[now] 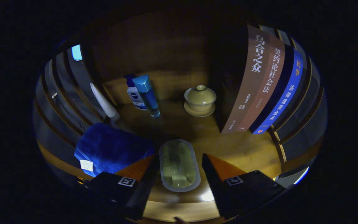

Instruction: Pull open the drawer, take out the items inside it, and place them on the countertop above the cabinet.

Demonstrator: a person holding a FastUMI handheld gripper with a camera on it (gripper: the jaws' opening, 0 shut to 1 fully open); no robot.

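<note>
Gripper (179, 165) fingers are spread wide, pointing forward and slightly down over the wooden countertop (244, 149). Between them, near the front edge, lies an oval soap-dish-like tray (179, 165); contact with either finger cannot be told. Blue folded towel (110, 147) sits at the left edge. Beyond: two bottles (143, 95), a lidded cup (200, 100), and upright books (259, 84) at the right edge

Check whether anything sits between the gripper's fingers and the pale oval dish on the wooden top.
Nothing visible does. The oval dish lies flat on the wooden top, already in the gap between the open fingers of the gripper. The blue towel lies beside one finger, apart from the dish.
</note>
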